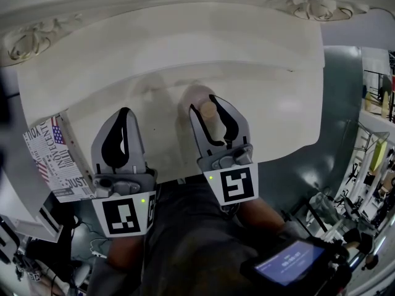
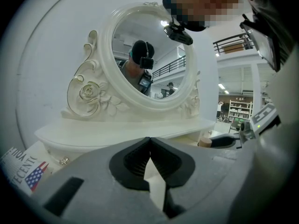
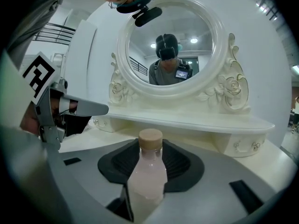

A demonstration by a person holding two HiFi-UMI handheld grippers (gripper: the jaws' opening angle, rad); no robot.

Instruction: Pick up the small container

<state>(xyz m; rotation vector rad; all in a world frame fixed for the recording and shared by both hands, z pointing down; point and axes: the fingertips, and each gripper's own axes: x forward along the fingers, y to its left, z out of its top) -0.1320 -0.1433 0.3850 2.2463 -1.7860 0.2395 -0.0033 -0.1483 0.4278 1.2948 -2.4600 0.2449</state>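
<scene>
The small container [image 3: 147, 176] is a clear bottle of pale pink liquid with a tan cap, standing upright on the white dressing table [image 1: 271, 103]. My right gripper [image 3: 150, 146] has its jaws closed against the bottle's sides, with the cap rising between the dark pads. From the head view the bottle [image 1: 210, 113] shows between the right gripper's [image 1: 207, 106] jaws near the table's front edge. My left gripper [image 1: 125, 113] rests to its left, shut with nothing in it; its pads meet at the tip [image 2: 149, 141]. The tan cap [image 2: 204, 142] shows at the right of the left gripper view.
An ornate oval mirror [image 2: 149, 59] on a carved white stand rises behind a raised shelf [image 3: 196, 120] at the back of the table. A box with printed flags and words [image 1: 52, 159] sits off the table's left end. A device with a lit screen [image 1: 290, 264] hangs at my waist.
</scene>
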